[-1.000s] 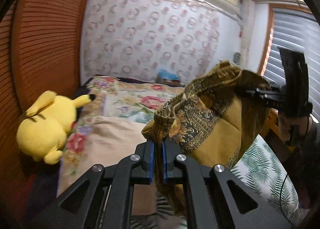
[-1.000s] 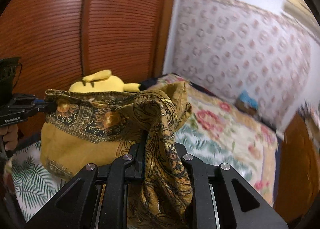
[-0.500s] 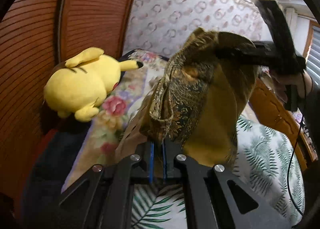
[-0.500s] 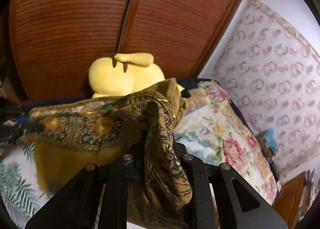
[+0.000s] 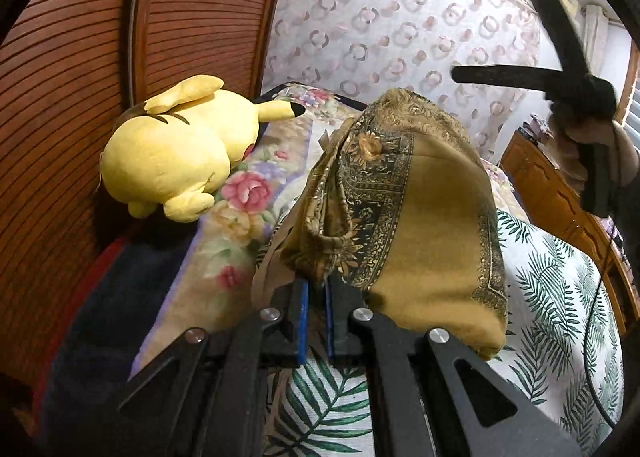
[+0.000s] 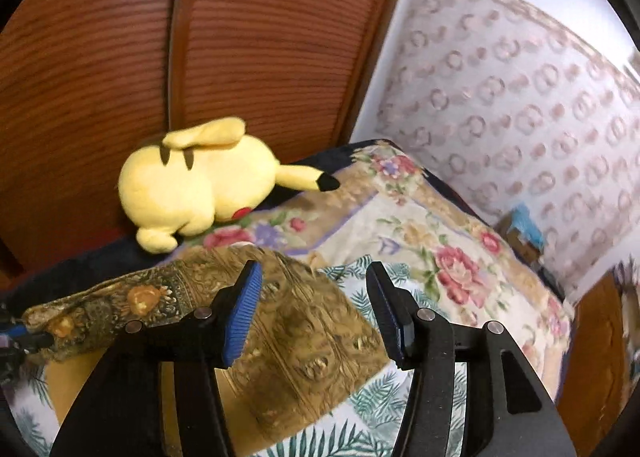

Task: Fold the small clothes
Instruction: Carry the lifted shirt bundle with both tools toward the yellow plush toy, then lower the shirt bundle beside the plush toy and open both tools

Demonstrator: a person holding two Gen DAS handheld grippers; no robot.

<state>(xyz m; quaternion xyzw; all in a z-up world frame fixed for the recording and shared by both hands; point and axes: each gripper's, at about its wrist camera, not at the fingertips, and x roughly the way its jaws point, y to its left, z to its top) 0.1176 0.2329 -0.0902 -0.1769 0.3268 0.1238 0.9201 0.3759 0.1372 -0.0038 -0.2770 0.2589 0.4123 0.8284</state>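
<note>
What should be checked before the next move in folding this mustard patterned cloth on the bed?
1. Left gripper clamped on the mustard patterned cloth: ok, a bunched edge sits between shut jaws.
2. Right gripper released: ok, its jaws have just been opening and stand apart, with the cloth lying below them, not pinched.
3. Cloth flat on the leaf-print sheet: not ok, it humps up from the left grip.
4. Folded edges aligned: cannot tell.
5. Yellow plush toy apart from the cloth: ok.
</note>
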